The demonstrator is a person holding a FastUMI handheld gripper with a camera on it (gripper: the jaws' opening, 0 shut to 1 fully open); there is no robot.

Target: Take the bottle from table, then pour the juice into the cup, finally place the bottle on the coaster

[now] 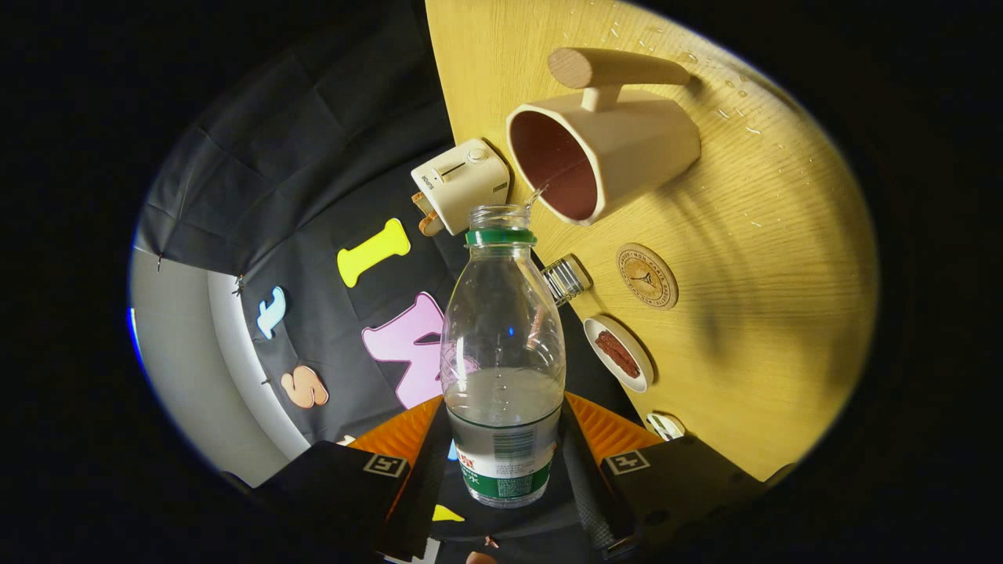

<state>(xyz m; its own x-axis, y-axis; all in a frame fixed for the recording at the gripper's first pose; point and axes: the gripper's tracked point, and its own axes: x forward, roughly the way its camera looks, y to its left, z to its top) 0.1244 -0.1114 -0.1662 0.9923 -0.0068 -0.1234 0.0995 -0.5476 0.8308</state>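
My gripper [505,442] is shut on a clear plastic bottle [503,345] with a green neck ring and no cap. Both orange fingers [403,435] press its labelled lower body. The whole view is rolled over, so the bottle is tipped toward the beige cup [603,149] with a wooden handle. A thin stream of clear liquid leaves the bottle's mouth and crosses into the cup's dark red inside. Some liquid still sits low in the bottle. The round cork coaster [647,276] lies on the wooden table [783,298] just beyond the bottle, past the cup.
A cream toaster [462,184] stands beside the cup at the table's edge. A small ribbed cap-like object [566,280] and a white oval dish with red strips [619,354] lie near the coaster. Water drops speckle the table near the cup.
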